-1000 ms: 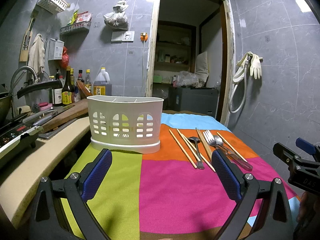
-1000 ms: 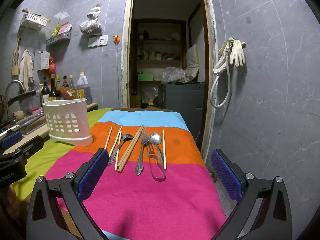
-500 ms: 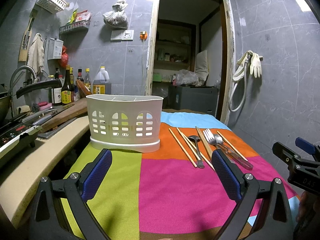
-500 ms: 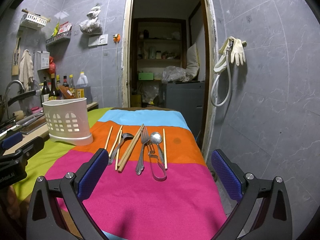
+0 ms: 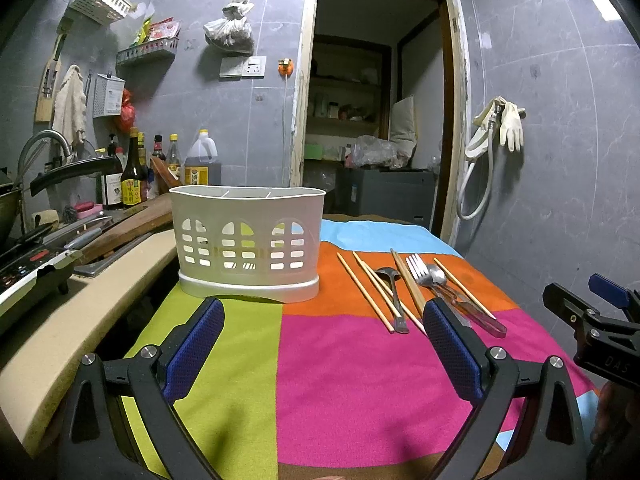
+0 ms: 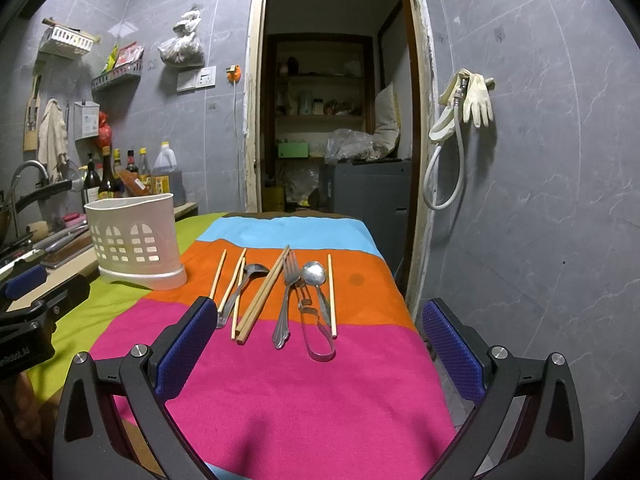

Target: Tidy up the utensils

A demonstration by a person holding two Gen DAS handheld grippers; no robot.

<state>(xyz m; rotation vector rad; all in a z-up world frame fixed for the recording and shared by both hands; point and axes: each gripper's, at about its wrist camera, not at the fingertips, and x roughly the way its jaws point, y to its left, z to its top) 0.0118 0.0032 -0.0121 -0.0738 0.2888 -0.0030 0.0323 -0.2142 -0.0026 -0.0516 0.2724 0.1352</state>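
Note:
A white slotted utensil caddy (image 5: 247,242) stands on the striped cloth, also in the right wrist view (image 6: 134,240). To its right lie several chopsticks (image 6: 262,294), a ladle (image 6: 240,286), a fork (image 6: 286,298), a spoon (image 6: 315,276) and metal tongs (image 6: 318,334); they also show in the left wrist view, chopsticks (image 5: 366,292), fork (image 5: 420,270). My left gripper (image 5: 322,346) is open and empty, short of the caddy. My right gripper (image 6: 314,344) is open and empty, short of the utensils' near ends.
A colourful striped cloth (image 5: 360,376) covers the table. A counter (image 5: 72,312) at the left holds a stove, pan, bottles (image 5: 134,172) and a cutting board. The table's right edge drops off near a tiled wall (image 6: 540,220). An open doorway (image 6: 332,120) lies behind.

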